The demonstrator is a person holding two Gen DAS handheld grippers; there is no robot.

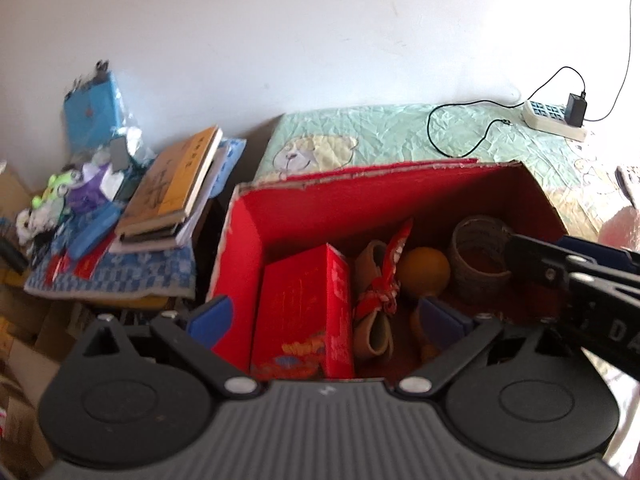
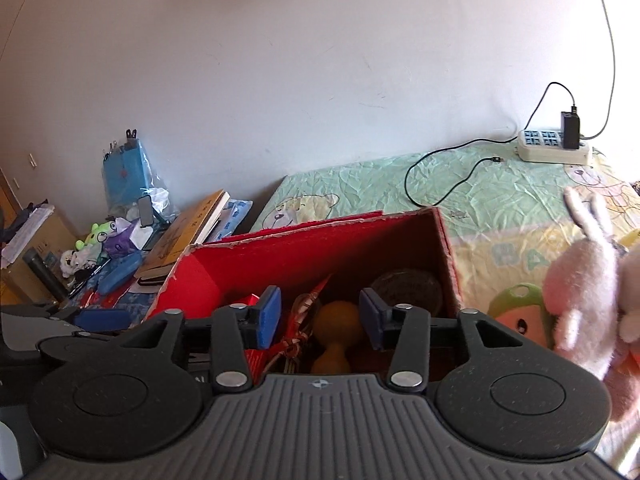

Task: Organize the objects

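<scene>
An open red cardboard box [image 1: 304,200] stands on the bed and also shows in the right wrist view [image 2: 304,252]. Inside lie a red packet box [image 1: 304,312], a tan leather piece with a red ribbon [image 1: 380,300], an orange gourd-shaped toy [image 1: 424,268] [image 2: 336,332] and a woven ring [image 1: 480,256] [image 2: 408,288]. My left gripper [image 1: 324,320] is open and empty above the box's near side. My right gripper [image 2: 320,320] is open and empty over the box; its body [image 1: 580,276] reaches in from the right in the left wrist view.
A pink plush rabbit [image 2: 588,288] lies on the green bear-print bed sheet [image 2: 480,200] right of the box. A power strip [image 2: 552,148] with a charger and cable sits by the wall. Left, a side table holds stacked books [image 1: 176,188], small toys and a blue bag [image 1: 96,112].
</scene>
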